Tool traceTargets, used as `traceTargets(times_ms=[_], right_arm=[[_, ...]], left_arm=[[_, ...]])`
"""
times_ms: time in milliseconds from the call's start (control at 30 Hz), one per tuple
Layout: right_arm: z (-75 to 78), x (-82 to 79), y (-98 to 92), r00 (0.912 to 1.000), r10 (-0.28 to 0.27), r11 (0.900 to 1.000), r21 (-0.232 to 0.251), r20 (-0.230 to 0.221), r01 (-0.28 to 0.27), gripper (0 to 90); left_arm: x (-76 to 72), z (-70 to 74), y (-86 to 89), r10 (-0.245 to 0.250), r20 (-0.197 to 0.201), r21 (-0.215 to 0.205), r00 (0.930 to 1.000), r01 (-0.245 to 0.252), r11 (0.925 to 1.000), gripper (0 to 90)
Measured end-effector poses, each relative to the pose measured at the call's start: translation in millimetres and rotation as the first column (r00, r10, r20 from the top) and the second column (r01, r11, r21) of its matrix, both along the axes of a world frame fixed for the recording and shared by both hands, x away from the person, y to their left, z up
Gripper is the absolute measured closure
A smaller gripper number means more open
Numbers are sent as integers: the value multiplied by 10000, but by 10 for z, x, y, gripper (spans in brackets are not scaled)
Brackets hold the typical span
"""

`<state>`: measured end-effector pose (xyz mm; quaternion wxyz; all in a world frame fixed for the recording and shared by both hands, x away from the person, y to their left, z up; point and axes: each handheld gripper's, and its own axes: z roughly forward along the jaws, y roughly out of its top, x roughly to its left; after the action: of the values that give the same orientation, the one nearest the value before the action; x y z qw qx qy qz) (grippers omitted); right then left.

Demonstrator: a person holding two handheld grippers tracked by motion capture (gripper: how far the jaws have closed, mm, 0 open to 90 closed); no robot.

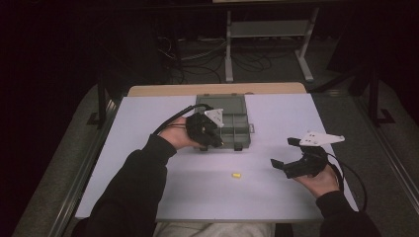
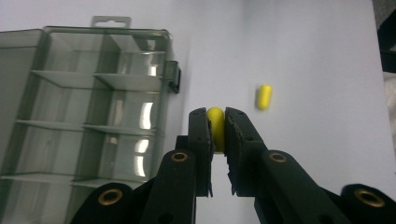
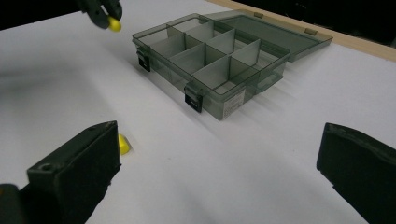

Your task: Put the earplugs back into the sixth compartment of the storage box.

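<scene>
My left gripper (image 2: 215,122) is shut on a small yellow capsule (image 2: 215,115), held above the white table just beside the front of a clear grey compartment box (image 2: 93,116). From above, the left gripper (image 1: 216,140) hangs at the box's (image 1: 232,116) front left corner. A second yellow capsule (image 1: 236,175) lies loose on the table in front of the box; it also shows on the table past my left jaws, capsule (image 2: 264,96). My right gripper (image 1: 285,152) stands open at the right, nothing between its jaws. In the right gripper view the loose capsule (image 3: 123,143) peeks from behind the left jaw.
The box's lid (image 3: 275,35) lies open flat behind it, with several empty compartments showing. The white table (image 1: 148,197) has a wooden strip (image 1: 217,89) at its far edge. Cables and a metal stand (image 1: 267,29) are on the dark floor beyond.
</scene>
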<state>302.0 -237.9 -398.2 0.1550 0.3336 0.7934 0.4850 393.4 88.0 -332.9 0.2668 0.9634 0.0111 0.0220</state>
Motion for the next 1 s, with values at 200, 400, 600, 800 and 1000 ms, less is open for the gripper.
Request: traceTargets(times_ms=[200, 400, 600, 800, 1000], right_arm=[[-3, -2, 5, 10000, 8, 10000, -37, -40, -8, 0], [-5, 5, -2, 10000, -21, 10000, -1, -72, 21, 0], [-12, 13, 5, 10000, 17, 10000, -61, -94, -18, 0], [-13, 27, -20, 9999, -95, 10000, -4, -121, 95, 0], [-23, 36, -21, 9998, -99, 9999, -57, -166, 98, 0]], left_arm=[[180, 57, 128, 636, -152, -448, 9979, -642, 9969, 812], [344, 36, 260, 1166, -208, -552, 9930, -1176, 9915, 814], [471, -63, 299, 1399, -284, -597, 9898, -1413, 9882, 815], [558, -214, 253, 1557, -337, -541, 9872, -1574, 9861, 815], [599, -355, 183, 1505, -461, -190, 9875, -1515, 9883, 816]])
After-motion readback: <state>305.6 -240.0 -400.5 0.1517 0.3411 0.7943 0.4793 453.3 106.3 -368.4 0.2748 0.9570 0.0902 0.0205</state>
